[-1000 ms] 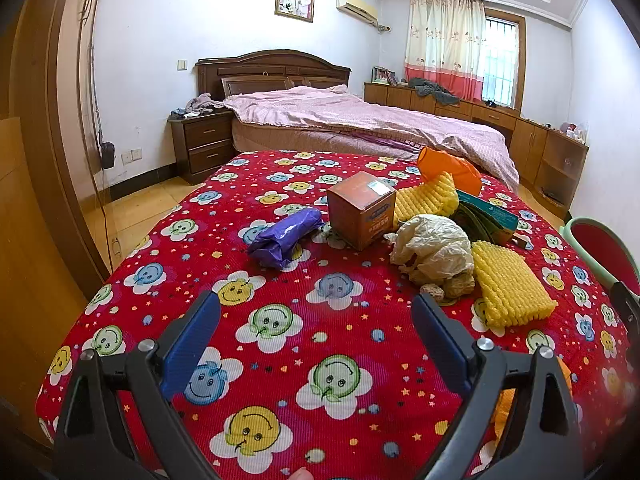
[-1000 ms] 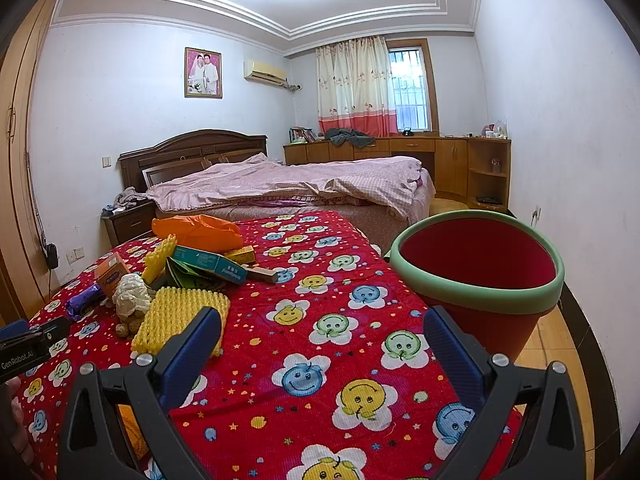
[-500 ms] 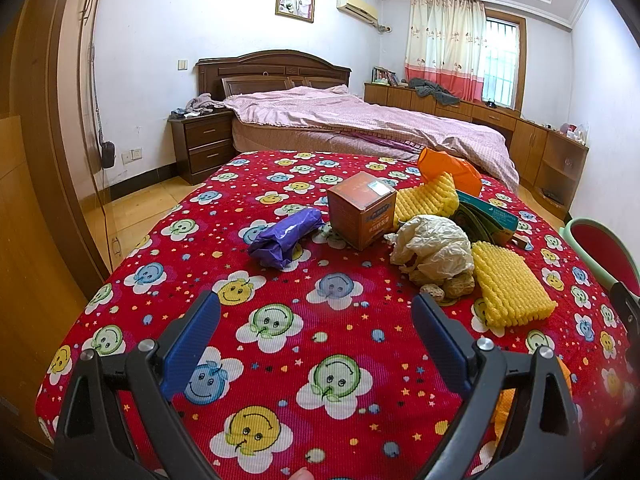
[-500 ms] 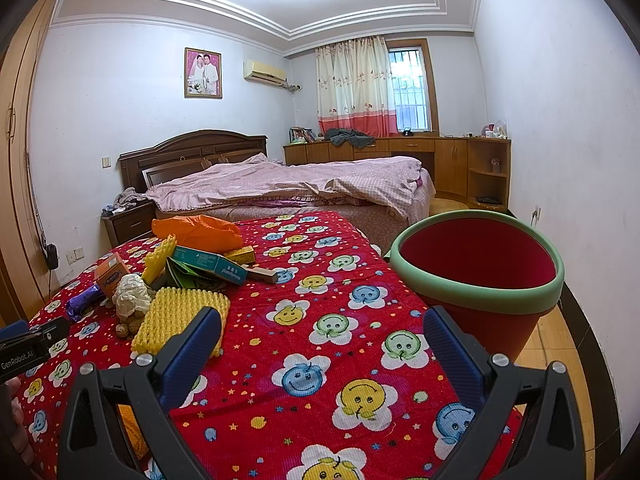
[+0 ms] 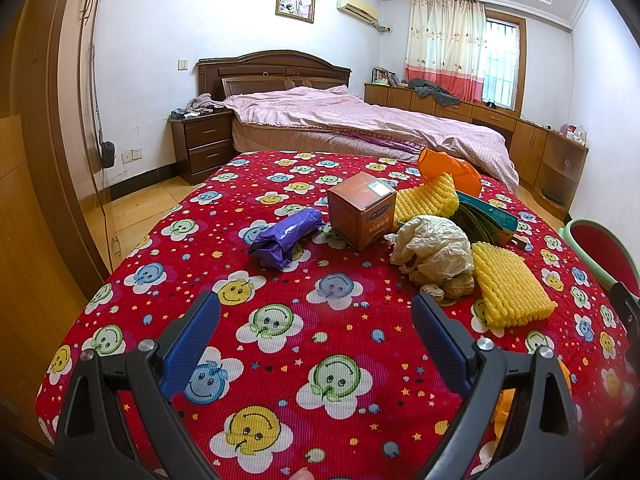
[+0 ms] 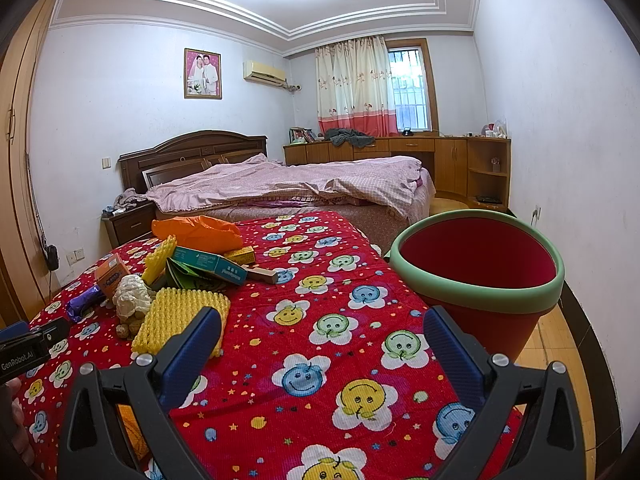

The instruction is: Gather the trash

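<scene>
Hovering low over the red smiley-print cover (image 5: 328,344), the left gripper (image 5: 316,320) had its blue fingers spread wide with nothing between them. The right gripper (image 6: 322,330) was equally wide and empty above the same cover, and the left gripper's body showed at the left edge of the right wrist view.

Just beyond the left gripper's right finger lay a few brown walnut-like lumps (image 5: 452,288), touching a crumpled cream plastic bag (image 5: 434,246). A yellow foam net sleeve (image 5: 510,292) lay flat just to the right of the lumps. To the left, apart from the pile, rested a crumpled purple wrapper (image 5: 286,236). Behind the bag stood an orange-brown carton (image 5: 362,208), upright, and a second yellow foam net (image 5: 426,200) leaned just beside it. Farther back lay a teal box (image 6: 208,264) over green packaging, a small yellow box (image 6: 240,256) and a brown stick-shaped packet (image 6: 262,274). An orange plastic bag (image 6: 198,232) sat at the far end of the pile.

The red trash bin with a green rim (image 6: 478,280) stood off the right edge of the cover, near the right gripper's right finger, its mouth tilted toward the camera and empty.

Beyond everything stood a bed with a pink quilt (image 5: 360,120).
</scene>
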The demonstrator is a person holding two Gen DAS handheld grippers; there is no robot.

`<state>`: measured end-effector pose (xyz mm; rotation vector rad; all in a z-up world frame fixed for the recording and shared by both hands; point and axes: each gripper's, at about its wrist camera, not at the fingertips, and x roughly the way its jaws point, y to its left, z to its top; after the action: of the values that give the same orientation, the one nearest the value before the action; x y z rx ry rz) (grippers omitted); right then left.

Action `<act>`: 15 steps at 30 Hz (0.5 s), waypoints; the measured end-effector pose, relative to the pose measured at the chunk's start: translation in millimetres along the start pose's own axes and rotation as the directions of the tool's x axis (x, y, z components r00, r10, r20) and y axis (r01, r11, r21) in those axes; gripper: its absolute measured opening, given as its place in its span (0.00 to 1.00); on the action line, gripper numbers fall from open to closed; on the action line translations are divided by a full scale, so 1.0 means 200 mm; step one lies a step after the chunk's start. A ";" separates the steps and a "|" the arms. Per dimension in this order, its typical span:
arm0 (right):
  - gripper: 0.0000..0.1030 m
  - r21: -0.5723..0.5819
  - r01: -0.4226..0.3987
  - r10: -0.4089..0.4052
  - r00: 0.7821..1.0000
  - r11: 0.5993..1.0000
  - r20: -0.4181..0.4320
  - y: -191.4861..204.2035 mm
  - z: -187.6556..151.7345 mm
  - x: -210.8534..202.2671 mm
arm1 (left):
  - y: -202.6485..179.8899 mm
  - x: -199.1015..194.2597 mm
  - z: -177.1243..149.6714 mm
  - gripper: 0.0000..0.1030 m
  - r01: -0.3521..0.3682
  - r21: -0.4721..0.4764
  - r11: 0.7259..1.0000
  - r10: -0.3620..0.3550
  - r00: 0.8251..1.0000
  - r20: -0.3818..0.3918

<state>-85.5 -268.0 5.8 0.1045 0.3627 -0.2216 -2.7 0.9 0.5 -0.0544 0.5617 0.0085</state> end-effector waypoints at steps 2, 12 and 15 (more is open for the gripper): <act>1.00 0.000 0.000 0.000 1.000 1.000 0.000 0.00 0.00 0.00 | 0.00 0.00 0.00 0.93 0.000 0.000 1.000 0.000 1.000 0.000; 1.00 0.002 -0.002 0.002 1.000 1.000 0.001 0.00 0.00 0.00 | 0.02 0.01 0.01 0.93 0.001 -0.007 1.000 -0.001 1.000 -0.006; 1.00 0.012 -0.009 0.009 1.000 1.000 -0.006 0.00 0.00 0.01 | 0.03 0.01 0.02 0.93 0.001 -0.015 1.000 -0.001 1.000 -0.020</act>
<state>-84.6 -268.6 5.5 0.1182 0.3666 -0.2150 1.3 7.0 2.2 -0.0699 0.5815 0.0110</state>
